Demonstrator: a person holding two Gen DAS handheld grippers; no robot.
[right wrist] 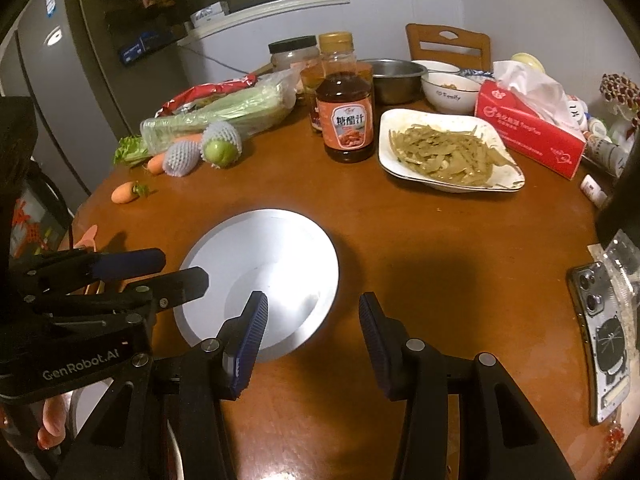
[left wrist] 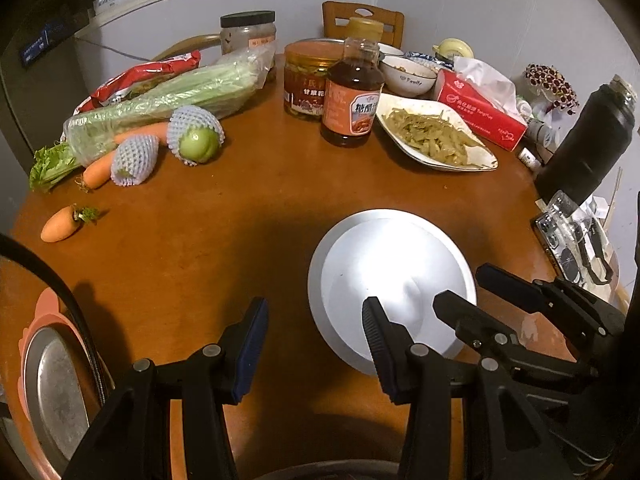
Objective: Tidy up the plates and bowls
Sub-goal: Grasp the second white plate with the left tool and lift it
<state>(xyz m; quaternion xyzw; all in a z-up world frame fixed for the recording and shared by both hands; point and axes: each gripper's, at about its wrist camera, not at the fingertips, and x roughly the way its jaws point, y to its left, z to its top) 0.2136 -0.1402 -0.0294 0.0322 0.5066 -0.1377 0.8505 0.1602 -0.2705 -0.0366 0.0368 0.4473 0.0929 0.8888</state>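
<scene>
A white round plate [left wrist: 390, 276] lies on the brown table near the front; it also shows in the right wrist view [right wrist: 260, 276]. My left gripper [left wrist: 316, 320] is open and empty, its right finger over the plate's near edge. My right gripper [right wrist: 312, 316] is open and empty, its left finger over the plate's near right edge. The right gripper [left wrist: 480, 292] also shows in the left wrist view, and the left gripper [right wrist: 180, 272] in the right wrist view. A white dish of shredded food [right wrist: 452, 152], a white bowl [right wrist: 450, 86] and a steel bowl [right wrist: 394, 76] stand at the back.
A sauce bottle [right wrist: 348, 120], jars [left wrist: 306, 76], celery [left wrist: 168, 100], carrots [left wrist: 60, 224], netted fruit [left wrist: 196, 136] and a red tissue box [right wrist: 528, 128] crowd the back. A black flask [left wrist: 588, 140] and a phone [right wrist: 600, 336] lie right. A steel plate on a pink mat [left wrist: 52, 392] sits at far left.
</scene>
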